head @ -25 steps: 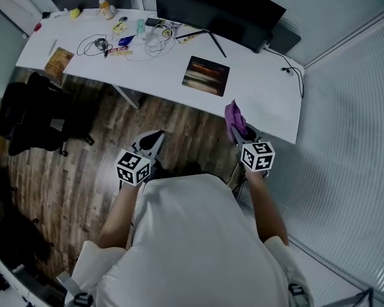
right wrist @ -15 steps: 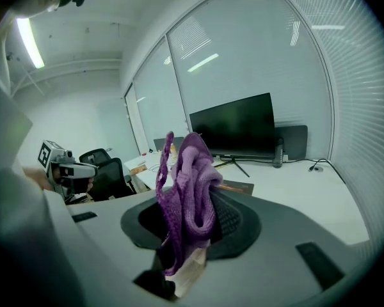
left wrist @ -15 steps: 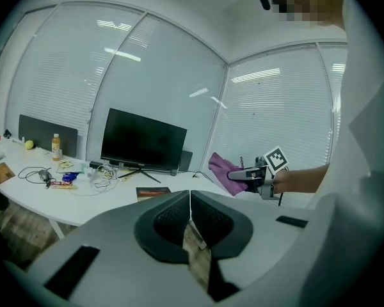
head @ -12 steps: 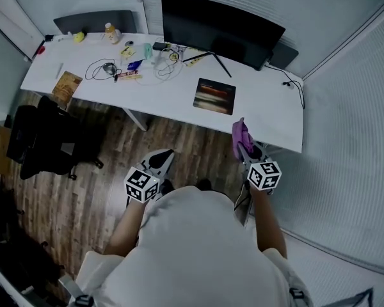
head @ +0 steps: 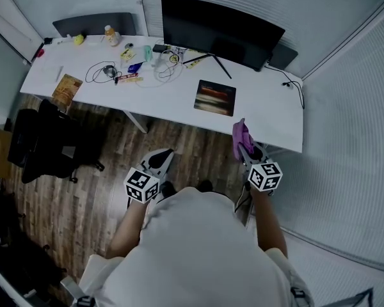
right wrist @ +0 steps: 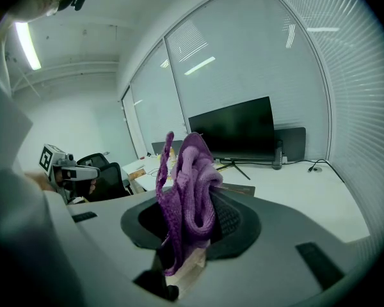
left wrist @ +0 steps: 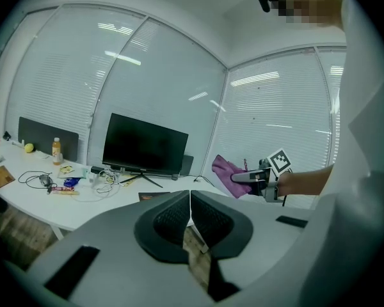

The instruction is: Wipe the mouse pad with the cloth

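The right tongs point(right wrist: 191, 219) are clamped on a bunched purple cloth point(right wrist: 191, 178), which stands up out of the jaws. They are held at the near edge of the white desk point(head: 272, 110), towards its right end. The mouse pad point(head: 215, 98) lies flat on the desk in front of the black monitor point(head: 221, 25), apart from the cloth. The left tongs point(left wrist: 189, 213) are closed with nothing between them, over the wooden floor point(head: 109, 171) and short of the desk.
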`<state>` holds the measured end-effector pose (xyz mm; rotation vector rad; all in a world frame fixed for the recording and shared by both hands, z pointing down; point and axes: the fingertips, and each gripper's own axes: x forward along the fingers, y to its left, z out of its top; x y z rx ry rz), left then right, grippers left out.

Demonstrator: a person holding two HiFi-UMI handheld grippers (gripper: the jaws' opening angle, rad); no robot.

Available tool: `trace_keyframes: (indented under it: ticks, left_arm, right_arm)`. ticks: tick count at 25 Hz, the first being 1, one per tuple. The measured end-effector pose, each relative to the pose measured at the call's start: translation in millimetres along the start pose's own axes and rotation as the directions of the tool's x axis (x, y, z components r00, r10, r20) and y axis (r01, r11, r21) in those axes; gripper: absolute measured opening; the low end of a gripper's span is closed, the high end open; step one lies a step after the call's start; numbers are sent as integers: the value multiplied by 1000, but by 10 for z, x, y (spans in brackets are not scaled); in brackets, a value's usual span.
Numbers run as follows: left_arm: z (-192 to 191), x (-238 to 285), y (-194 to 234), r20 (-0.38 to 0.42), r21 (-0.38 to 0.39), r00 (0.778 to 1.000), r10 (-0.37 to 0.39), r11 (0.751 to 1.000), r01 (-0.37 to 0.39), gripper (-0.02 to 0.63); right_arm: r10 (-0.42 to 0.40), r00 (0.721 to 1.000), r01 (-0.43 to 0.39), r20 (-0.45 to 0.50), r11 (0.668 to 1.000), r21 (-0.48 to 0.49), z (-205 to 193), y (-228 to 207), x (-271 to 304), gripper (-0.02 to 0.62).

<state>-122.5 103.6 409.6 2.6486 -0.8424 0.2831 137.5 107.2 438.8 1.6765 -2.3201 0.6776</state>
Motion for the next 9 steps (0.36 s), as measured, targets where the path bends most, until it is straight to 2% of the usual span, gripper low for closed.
trace_keyframes:
  ticks: [9]
  left_arm:
    - [23, 64, -10, 5, -14, 1000, 8, 1000, -7, 20]
  right_arm:
    - [11, 1000, -11, -8, 1000, -10, 75, -21, -21, 138]
